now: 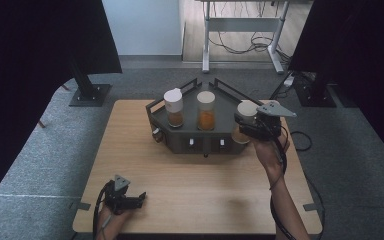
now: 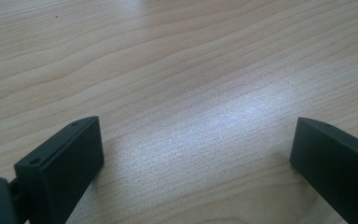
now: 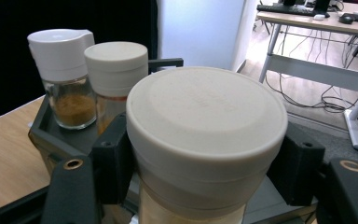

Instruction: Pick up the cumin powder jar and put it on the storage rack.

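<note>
Two jaws tight on the cream-lidded jar (image 3: 205, 135) — just under its lid, seemingly — right gripper (image 3: 200, 163).

Two black hand-held claws, left claw (image 1: 141, 196) and right claw (image 1: 240, 123), blocky matt jaws with small screw holes, brass-ringed screws, grey three-cornered top plates, black trailing cables, bare forearms

Table (image 1: 190, 185): light wood-grain top, rounded corners, standing on grey carpet. Dark grey angular rack (image 1: 180, 137): rests directly on the far half of the top, beyond and left of the right gripper's (image 1: 245, 131) jaws. Left gripper (image 1: 139, 198): rests at the near left edge; between and ahead of its spread jaws, bare wood.
</note>
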The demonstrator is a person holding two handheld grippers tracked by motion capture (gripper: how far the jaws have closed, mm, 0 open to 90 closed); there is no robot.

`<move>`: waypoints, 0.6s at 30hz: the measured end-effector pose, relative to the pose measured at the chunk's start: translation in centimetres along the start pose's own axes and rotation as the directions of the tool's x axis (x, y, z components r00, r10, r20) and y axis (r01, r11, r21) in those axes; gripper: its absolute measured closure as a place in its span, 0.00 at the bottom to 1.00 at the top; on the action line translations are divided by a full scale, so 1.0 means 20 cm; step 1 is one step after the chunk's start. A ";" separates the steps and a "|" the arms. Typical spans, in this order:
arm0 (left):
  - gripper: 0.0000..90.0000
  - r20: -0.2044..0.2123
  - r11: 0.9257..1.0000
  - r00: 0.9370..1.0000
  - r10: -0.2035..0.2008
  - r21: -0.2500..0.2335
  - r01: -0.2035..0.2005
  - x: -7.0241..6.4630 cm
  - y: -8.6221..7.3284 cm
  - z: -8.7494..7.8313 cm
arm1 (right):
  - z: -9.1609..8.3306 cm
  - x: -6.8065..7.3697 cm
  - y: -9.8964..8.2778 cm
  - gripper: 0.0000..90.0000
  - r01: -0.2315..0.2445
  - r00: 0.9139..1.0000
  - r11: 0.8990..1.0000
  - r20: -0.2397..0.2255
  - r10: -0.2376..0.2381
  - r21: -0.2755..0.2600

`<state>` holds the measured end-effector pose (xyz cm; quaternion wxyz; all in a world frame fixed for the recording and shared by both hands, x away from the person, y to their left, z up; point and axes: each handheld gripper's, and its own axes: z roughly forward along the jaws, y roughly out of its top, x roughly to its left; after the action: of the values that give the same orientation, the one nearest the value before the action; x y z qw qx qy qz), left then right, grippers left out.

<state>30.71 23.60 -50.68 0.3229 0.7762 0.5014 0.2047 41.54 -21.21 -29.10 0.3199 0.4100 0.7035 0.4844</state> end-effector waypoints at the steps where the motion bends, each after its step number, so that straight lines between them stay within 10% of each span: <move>1: 0.03 0.000 1.000 1.000 0.000 0.000 0.000 0.00 0.00 0.00 | 0.00 0.00 0.00 0.37 0.000 1.000 1.000 0.002 0.000 0.000; 18: 0.03 -0.001 1.000 1.000 -0.001 -0.007 0.001 0.00 0.00 0.00 | 0.10 -0.03 0.06 0.37 0.014 0.999 1.000 0.035 -0.014 0.014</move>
<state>30.72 23.58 -50.74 0.3254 0.7747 0.5014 0.2064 43.85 -20.70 -28.53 0.3326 0.4158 0.7040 0.4699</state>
